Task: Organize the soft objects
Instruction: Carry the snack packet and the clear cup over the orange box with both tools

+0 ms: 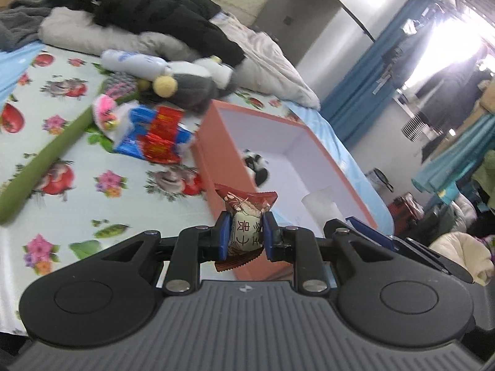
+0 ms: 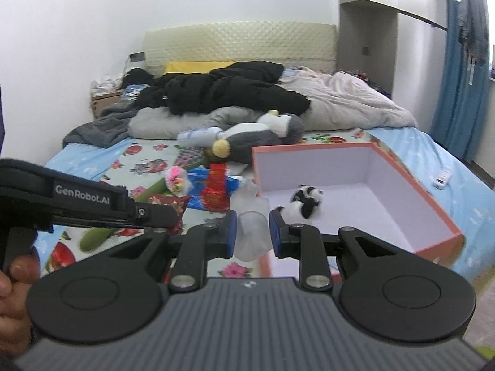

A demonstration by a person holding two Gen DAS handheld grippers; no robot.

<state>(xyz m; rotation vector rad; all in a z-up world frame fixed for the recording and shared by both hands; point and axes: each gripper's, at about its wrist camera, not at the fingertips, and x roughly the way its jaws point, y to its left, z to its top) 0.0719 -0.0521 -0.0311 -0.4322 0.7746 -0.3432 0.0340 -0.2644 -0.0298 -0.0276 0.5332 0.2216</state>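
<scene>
Pinching a small brown-red snack packet between its blue pads, our left gripper hangs over the near wall of the open orange cardboard box. Our right gripper squeezes a clear soft plastic cup. At 12 o'clock inside the box lies a black-and-white panda plush.

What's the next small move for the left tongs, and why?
Probably carry the left tongs forward over the orange box rim, then open. They are shut on a red snack packet that sits short of the white interior, where the panda plush already lies. The right tongs hold a clear plastic cup near the same rim, so keep apart.
</scene>
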